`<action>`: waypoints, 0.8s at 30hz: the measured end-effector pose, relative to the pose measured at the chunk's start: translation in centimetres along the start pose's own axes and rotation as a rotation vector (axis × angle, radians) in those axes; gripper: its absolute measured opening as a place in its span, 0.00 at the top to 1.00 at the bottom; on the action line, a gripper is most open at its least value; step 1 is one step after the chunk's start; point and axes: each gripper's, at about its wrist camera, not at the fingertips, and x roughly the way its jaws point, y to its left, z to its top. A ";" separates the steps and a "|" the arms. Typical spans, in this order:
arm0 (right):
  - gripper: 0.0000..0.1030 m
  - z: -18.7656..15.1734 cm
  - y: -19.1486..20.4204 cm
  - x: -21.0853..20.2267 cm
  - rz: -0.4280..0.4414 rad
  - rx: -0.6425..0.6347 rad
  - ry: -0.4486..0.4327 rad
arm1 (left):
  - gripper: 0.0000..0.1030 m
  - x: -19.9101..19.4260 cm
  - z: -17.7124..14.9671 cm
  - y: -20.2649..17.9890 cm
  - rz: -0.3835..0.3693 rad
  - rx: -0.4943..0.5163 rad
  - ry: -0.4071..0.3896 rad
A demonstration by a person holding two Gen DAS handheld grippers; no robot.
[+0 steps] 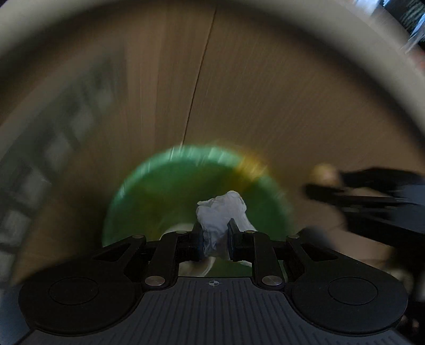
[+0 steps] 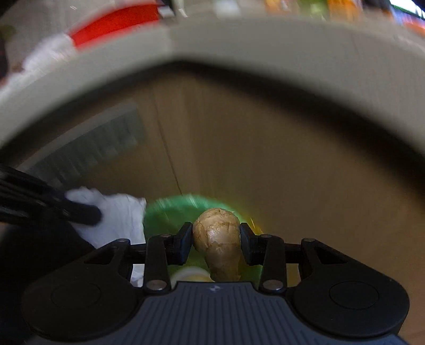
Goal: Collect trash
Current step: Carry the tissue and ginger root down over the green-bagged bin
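Note:
Both grippers reach inside a brown cardboard box (image 1: 265,100) with a pale rim (image 2: 239,45). My left gripper (image 1: 214,234) is shut on a crumpled white tissue (image 1: 220,212). My right gripper (image 2: 215,240) is shut on a crumpled brown paper ball (image 2: 216,233). Below both lies a blurred green wrapper (image 1: 170,191), also in the right wrist view (image 2: 170,215). The left gripper with its tissue (image 2: 117,212) shows at the left of the right wrist view; the right gripper (image 1: 318,185) and its brown ball (image 1: 324,172) show at the right of the left wrist view.
A printed label (image 2: 93,148) is on the box's left inner wall. A seam (image 1: 199,79) runs down the back wall. Outside the rim a red object (image 2: 114,21) and white item (image 2: 47,55) are blurred. Something pale (image 2: 191,274) lies by the green wrapper.

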 end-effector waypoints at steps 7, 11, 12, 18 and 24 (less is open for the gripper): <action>0.64 -3.3 -2.7 4.1 -0.008 0.066 0.112 | 0.77 8.9 0.7 1.6 0.028 -0.125 0.183; 0.64 -3.4 -3.0 4.5 0.031 0.096 0.119 | 0.74 12.0 -0.9 4.0 0.025 -0.231 0.237; 0.64 -3.5 -2.9 4.6 0.029 0.091 0.125 | 0.73 12.4 -1.0 4.2 0.038 -0.244 0.255; 0.64 -3.4 -1.7 5.8 0.018 0.047 0.179 | 0.73 12.5 -1.2 5.4 -0.037 -0.309 0.247; 0.64 -3.4 -0.5 6.5 0.016 -0.002 0.212 | 0.73 12.5 -1.8 5.8 0.014 -0.305 0.253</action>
